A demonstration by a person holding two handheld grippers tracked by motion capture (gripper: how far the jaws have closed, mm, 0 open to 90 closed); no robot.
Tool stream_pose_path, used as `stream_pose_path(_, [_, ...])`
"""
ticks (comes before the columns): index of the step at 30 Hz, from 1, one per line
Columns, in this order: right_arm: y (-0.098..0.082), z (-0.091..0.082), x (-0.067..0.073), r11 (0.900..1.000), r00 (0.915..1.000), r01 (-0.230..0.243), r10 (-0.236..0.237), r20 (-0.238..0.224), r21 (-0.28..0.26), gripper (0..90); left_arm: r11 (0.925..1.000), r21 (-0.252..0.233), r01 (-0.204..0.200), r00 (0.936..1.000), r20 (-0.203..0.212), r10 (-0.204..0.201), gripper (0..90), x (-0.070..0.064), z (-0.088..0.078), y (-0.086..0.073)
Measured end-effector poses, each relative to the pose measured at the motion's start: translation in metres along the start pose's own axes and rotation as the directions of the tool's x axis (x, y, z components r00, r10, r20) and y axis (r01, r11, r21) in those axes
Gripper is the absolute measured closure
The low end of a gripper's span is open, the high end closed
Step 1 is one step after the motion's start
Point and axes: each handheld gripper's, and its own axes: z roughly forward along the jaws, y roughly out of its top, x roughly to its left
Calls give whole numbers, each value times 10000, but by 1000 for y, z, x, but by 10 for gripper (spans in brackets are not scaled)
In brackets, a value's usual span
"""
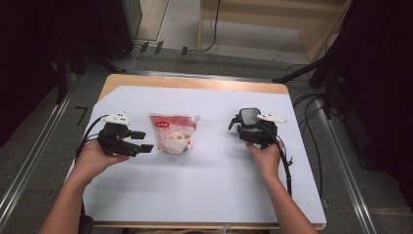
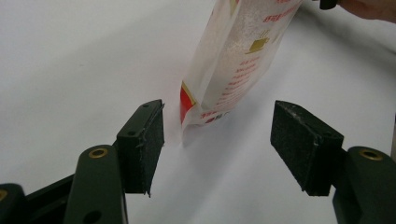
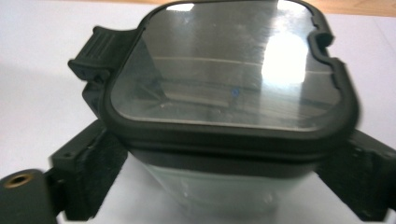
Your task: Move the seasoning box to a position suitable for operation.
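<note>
I had the clear container (image 1: 250, 117) with its dark-rimmed lid sitting upright on the white sheet (image 1: 204, 190), well to the right of the red-and-white pouch (image 1: 173, 132), and my right gripper (image 1: 247, 127) was on it. In the right gripper view the container (image 3: 233, 93) sat squarely between the two black pads (image 3: 100, 172), which flanked its clear body just under the lid; they looked pressed to its sides, so I called that a clamp. A latch tab stuck out from the lid's left edge there.

The pouch lay flat on the sheet, its red-banded top and corner spout pointing away from me. My left gripper (image 1: 139, 142) hovered just left of the pouch, jaws pointing at it. In the left gripper view the pads (image 2: 142, 144) stood wide apart with nothing between them, the pouch's bottom corner (image 2: 205, 107) near but not touching.

The white sheet covered a wooden table (image 1: 195, 83).
</note>
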Motion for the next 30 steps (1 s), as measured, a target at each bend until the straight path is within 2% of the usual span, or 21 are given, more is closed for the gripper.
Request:
stream_pose_path(4, [-3, 7, 2, 9998, 9999, -21, 23, 169, -173, 69, 10000, -65, 74, 9999, -136, -75, 360, -1, -2, -1])
stream_pose_path(8, [-5, 13, 1, 9973, 9989, -430, 440, 161, -602, 80, 9999, -9, 142, 9998, -152, -142, 360, 0, -4, -4])
stream_pose_path(10, [-5, 16, 0, 9961, 9984, -492, 510, 229, -738, 94, 9998, -25, 185, 9998, -110, -185, 360, -1, -5, -5])
stream_pose_path(11, [-6, 17, 0, 9962, 9990, -357, 376, 227, -798, 98, 9997, -67, 232, 9996, -143, -233, 360, -1, -5, -6])
stream_pose_path(15, [-6, 20, 1, 9936, 9989, -279, 318, 345, -1091, 98, 9996, -13, 283, 9994, -184, -283, 361, -2, -7, -8])
stream_pose_path(20, [-6, 21, 2, 9926, 9988, -104, 163, 470, -1212, 115, 9996, 26, 292, 9994, -189, -292, 360, -2, -7, -9])
stream_pose_path(25, [-5, 18, 3, 9918, 9972, 363, -279, 696, -1226, 146, 9997, 194, 163, 9997, -199, -159, 360, -2, -5, -9])
stream_pose_path(28, [-3, 16, 1, 9914, 9968, 456, -371, 703, -1227, 156, 9997, 219, 144, 9997, -197, -139, 356, -1, -4, -9])
stream_pose_path(29, [-3, 15, 1, 9929, 9979, 211, -137, 634, -1172, 156, 9995, 312, 98, 9999, -133, -93, 356, -1, -4, -8])
stream_pose_path(30, [-2, 14, 1, 9936, 9981, 190, -124, 600, -1111, 156, 9996, 279, 81, 9999, -144, -77, 356, -2, -4, -8])
